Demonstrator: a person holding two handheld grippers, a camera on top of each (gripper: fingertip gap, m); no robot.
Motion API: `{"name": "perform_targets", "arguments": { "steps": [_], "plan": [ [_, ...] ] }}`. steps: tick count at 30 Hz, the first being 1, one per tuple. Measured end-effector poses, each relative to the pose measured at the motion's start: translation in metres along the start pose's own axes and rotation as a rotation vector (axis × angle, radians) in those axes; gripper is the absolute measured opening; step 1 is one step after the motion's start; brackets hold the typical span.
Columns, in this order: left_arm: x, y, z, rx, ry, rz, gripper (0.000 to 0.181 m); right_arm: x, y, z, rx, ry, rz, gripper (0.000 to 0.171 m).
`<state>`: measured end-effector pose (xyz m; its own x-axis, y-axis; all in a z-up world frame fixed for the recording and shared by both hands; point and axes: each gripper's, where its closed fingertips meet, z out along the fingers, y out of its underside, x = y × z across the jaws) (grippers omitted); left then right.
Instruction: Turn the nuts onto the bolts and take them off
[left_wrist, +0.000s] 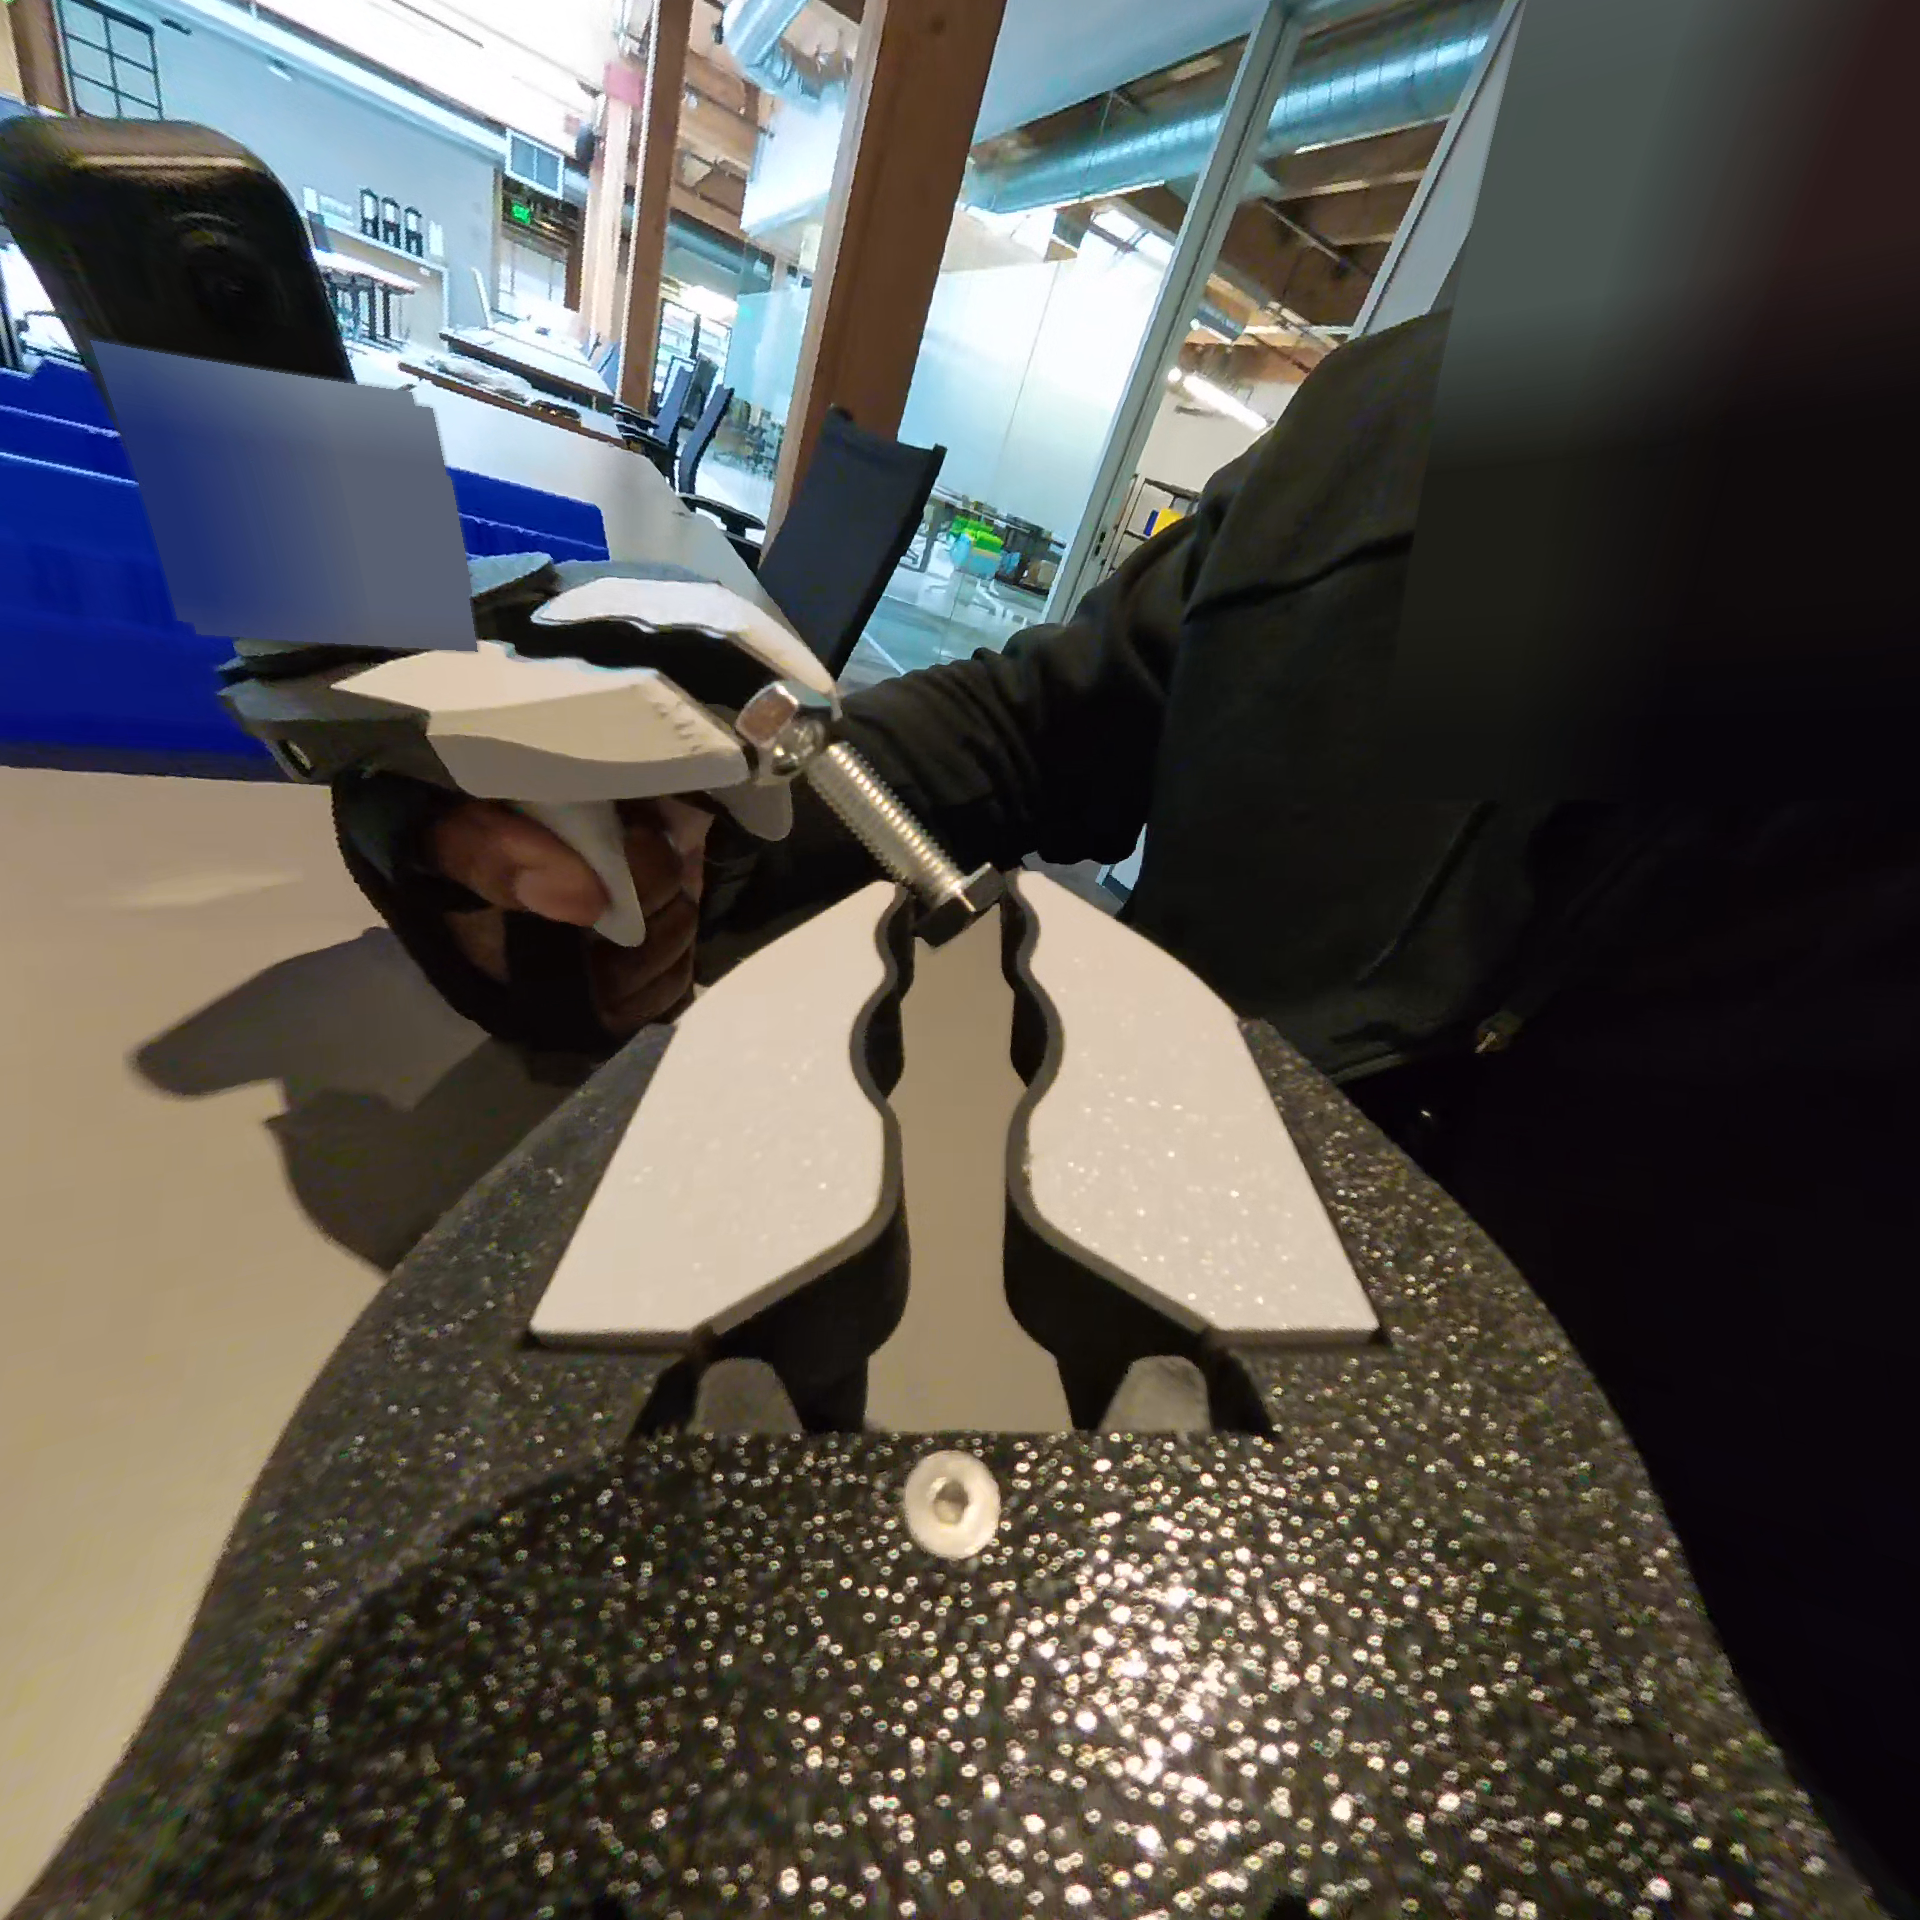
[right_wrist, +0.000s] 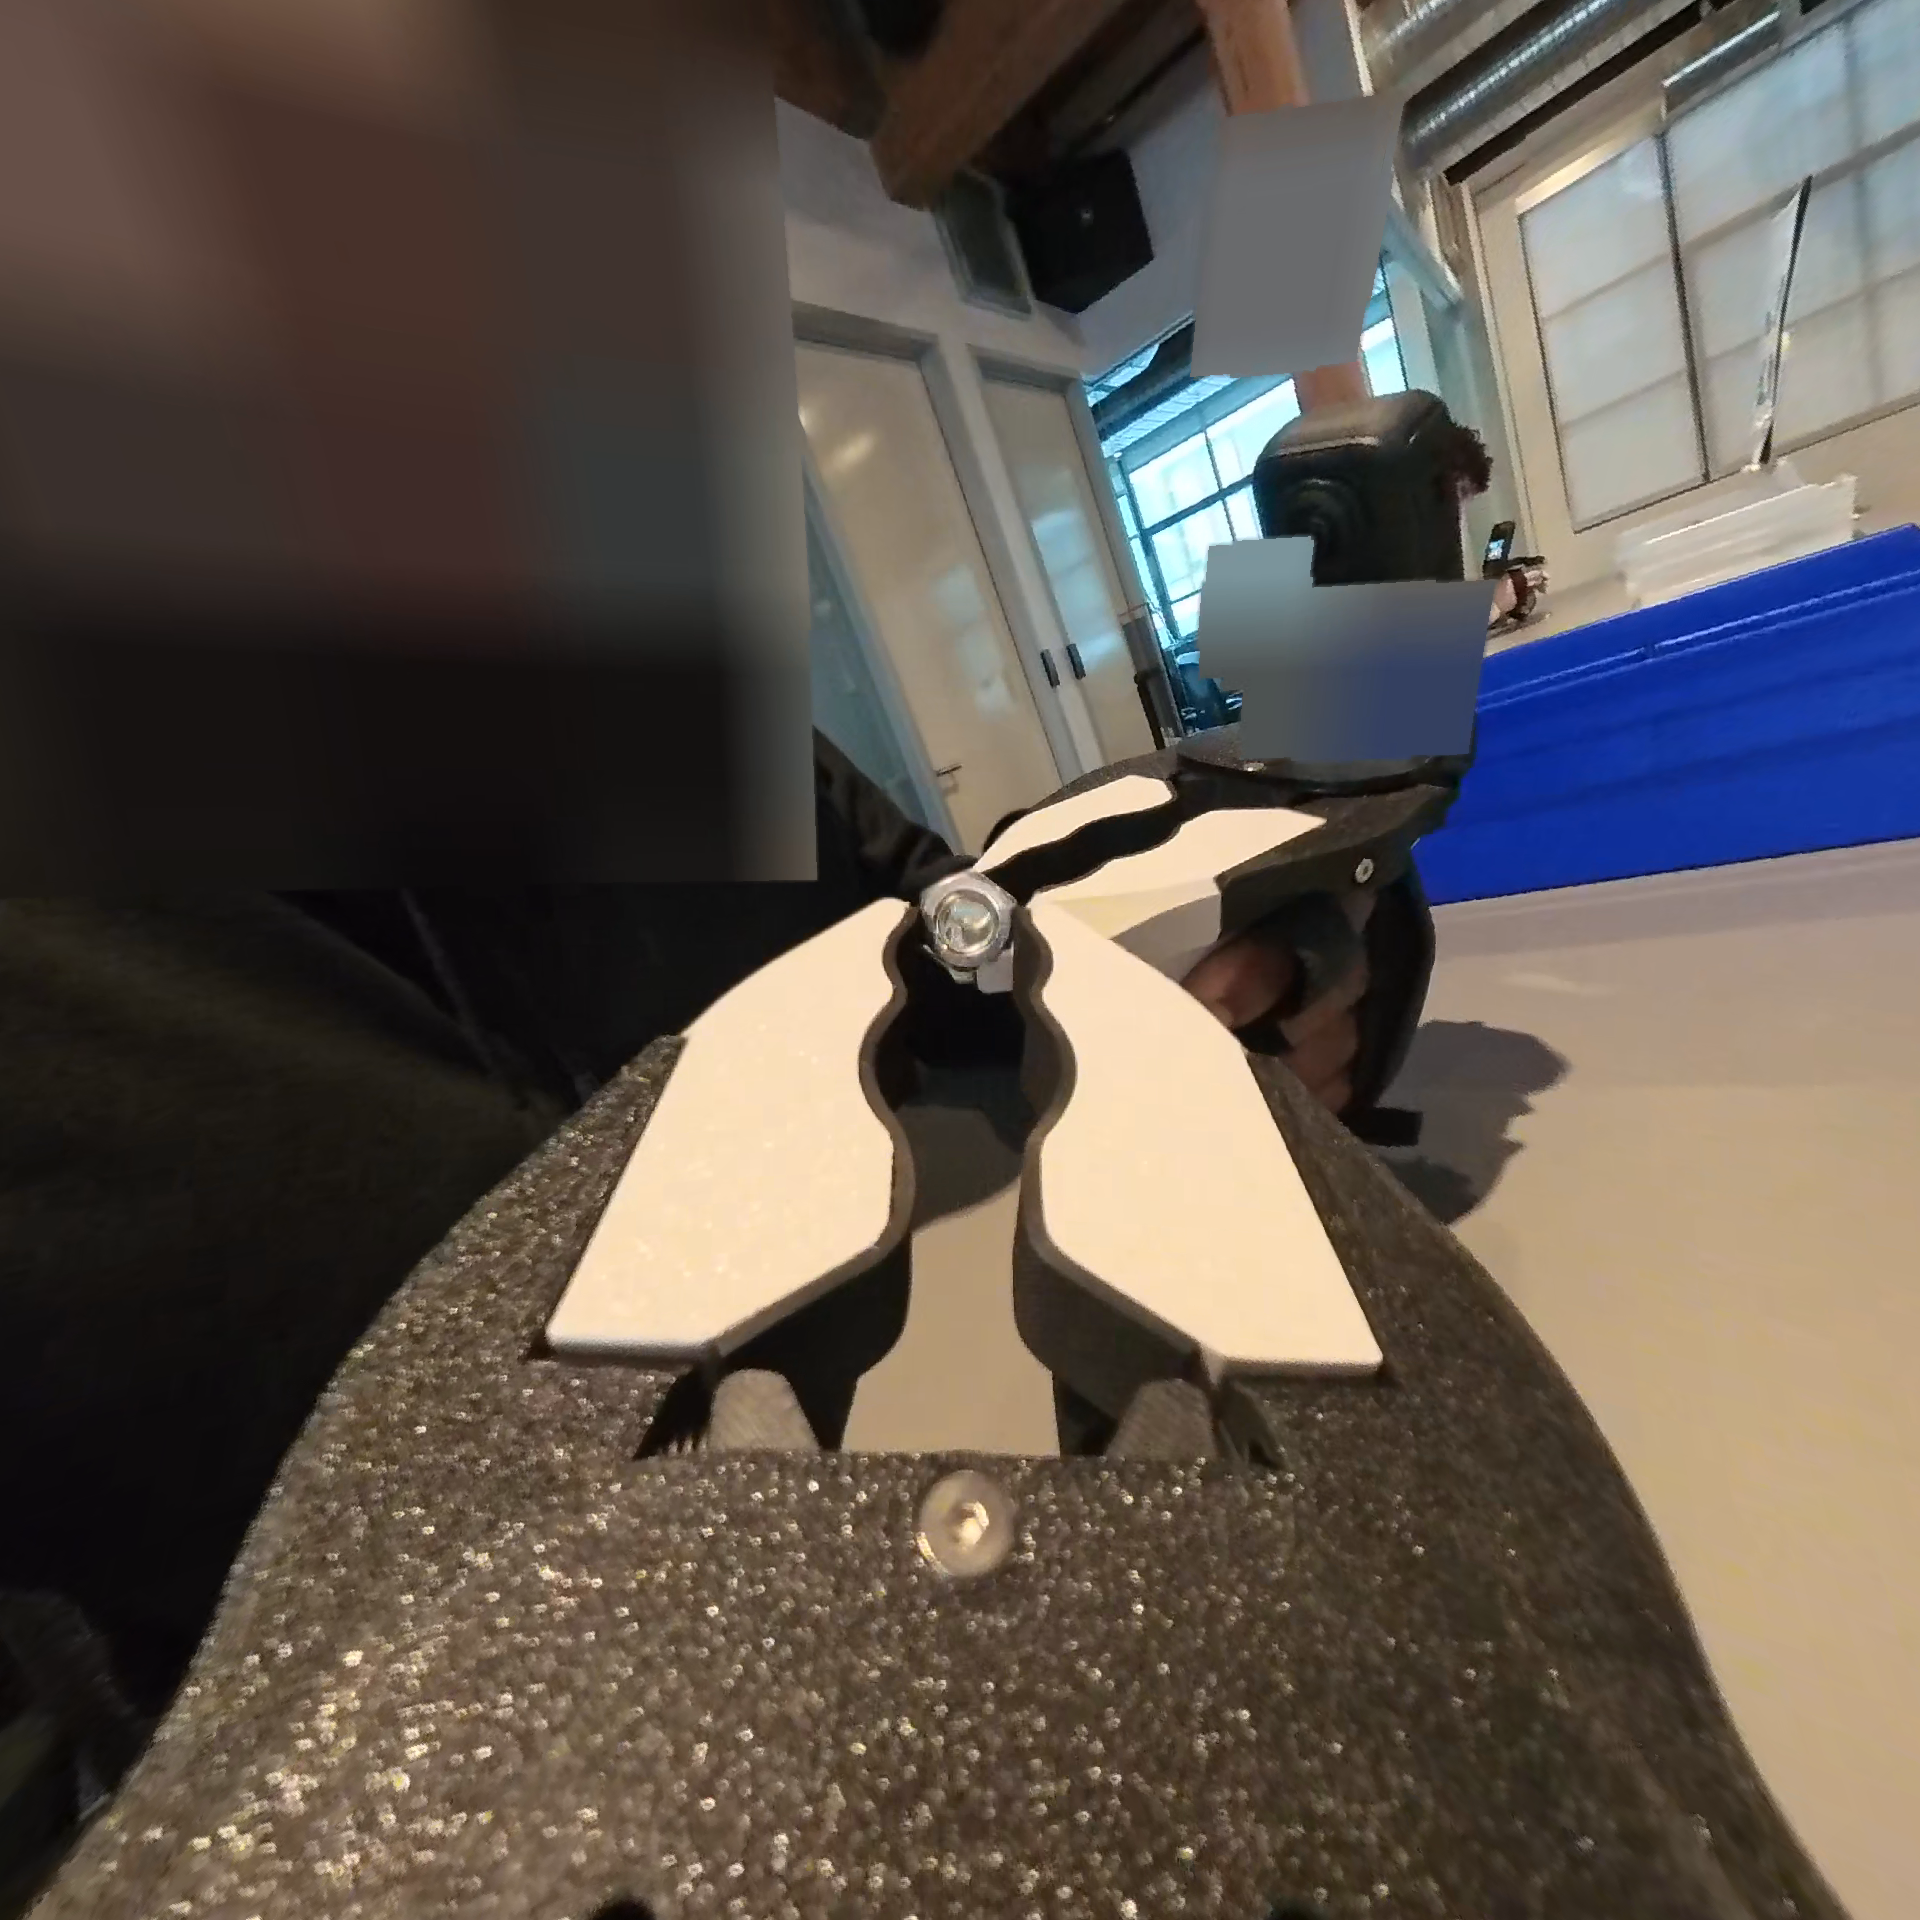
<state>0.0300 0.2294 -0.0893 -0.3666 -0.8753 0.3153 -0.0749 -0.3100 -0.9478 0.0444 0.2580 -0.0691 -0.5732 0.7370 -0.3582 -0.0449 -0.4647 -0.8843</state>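
Bolt (left_wrist: 878, 816) hangs in mid-air above the grey table (left_wrist: 156, 1039), pinched at both ends. At its near end the left gripper (left_wrist: 951, 914) has its fingertips closed on a hex piece, nut or head, I can't tell which. Threaded shank slants up and left to the far end, where the right gripper (left_wrist: 774, 743) clamps the other shiny hex end. Beyond on the left, blue bins (left_wrist: 62, 623).

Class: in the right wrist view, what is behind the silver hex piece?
The left gripper, shut on the bolt, and a hand beyond. The bolt's threads are hidden here behind the hex piece.
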Motion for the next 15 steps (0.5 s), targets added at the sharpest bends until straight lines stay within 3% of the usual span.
{"name": "perform_targets", "arguments": {
  "steps": [15],
  "plan": [
    [0.000, 0.006, 0.003, -0.033, 0.024, -0.049, 0.015, -0.001, 0.011, 0.005, -0.087, 0.004, 0.010, 0.017]
  ]
}}
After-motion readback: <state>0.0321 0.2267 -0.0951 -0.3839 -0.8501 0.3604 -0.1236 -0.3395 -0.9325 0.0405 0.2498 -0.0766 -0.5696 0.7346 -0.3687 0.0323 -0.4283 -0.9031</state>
